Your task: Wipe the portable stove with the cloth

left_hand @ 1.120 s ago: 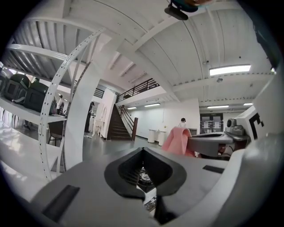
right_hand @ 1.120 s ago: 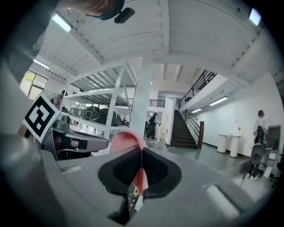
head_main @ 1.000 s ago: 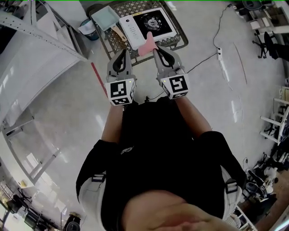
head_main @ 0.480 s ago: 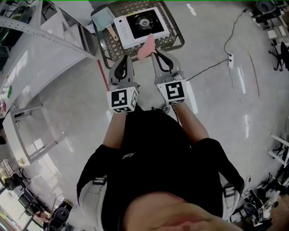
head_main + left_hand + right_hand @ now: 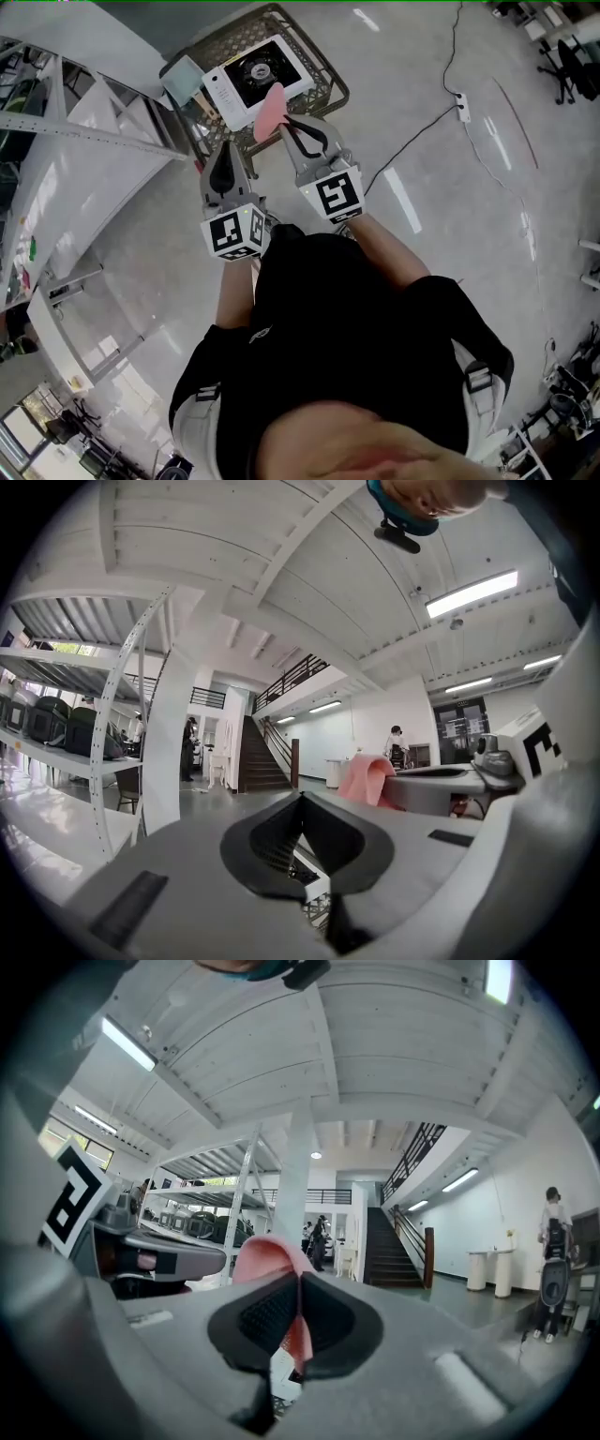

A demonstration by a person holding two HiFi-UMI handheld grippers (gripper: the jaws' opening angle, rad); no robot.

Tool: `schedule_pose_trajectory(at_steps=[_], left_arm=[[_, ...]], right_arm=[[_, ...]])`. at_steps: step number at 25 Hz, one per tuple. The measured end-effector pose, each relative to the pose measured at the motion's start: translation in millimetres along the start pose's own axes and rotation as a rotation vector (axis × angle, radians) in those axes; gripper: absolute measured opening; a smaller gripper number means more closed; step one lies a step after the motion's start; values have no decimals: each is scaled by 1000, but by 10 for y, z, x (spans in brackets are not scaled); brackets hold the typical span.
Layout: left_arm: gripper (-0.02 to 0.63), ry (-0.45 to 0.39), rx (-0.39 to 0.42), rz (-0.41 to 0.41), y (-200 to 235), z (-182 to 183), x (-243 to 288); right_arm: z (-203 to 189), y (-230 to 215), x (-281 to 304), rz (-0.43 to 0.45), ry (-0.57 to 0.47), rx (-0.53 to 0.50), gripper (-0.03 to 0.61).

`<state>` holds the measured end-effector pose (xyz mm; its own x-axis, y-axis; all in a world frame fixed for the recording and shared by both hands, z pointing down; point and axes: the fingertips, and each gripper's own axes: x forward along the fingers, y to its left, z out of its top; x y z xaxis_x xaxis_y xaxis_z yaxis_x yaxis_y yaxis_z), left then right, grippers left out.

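Seen from above, a person in a black top stands on a glossy grey floor [image 5: 441, 216], holding a pair of tongs in each hand. Both point toward the far side of the scene.

The right tongs [image 5: 284, 127] are clenched on a pink cloth [image 5: 270, 106]. In the right gripper view the cloth [image 5: 262, 1258] is pinched between the two dark pads and folds up over their tips. It hangs just above the near edge of the portable stove [image 5: 246, 82].

The stove is white with a dark round burner. It lies in a wire basket [image 5: 330, 80] on the far side, ahead of both tongs. A pale flat item [image 5: 183, 80] rests touching its left end.

The left tongs [image 5: 221, 155] are closed, tip against tip, with nothing held. They sit left of the right tongs and slightly nearer the person. A white metal shelf frame [image 5: 75, 122] stands at the left. A dark cable [image 5: 412, 141] runs across the floor at the right.
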<state>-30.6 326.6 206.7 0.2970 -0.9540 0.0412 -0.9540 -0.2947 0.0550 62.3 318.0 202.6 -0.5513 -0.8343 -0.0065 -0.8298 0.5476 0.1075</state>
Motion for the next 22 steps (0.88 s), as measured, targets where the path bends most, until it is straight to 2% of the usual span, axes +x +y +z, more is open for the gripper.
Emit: schedule_pose_trajectory(at_steps=[4,9,22], left_arm=[[0,-5,6,-18,-124,85,61],[0,8,1,-31,6,55,86],[0,11,-30,-37,105,6,16]], right_arm=[[49,-100,-90,-12,6,-10,12],[50,-98,-20,-41,19,-25,12],[81,52,102,-21,43,-57,12]])
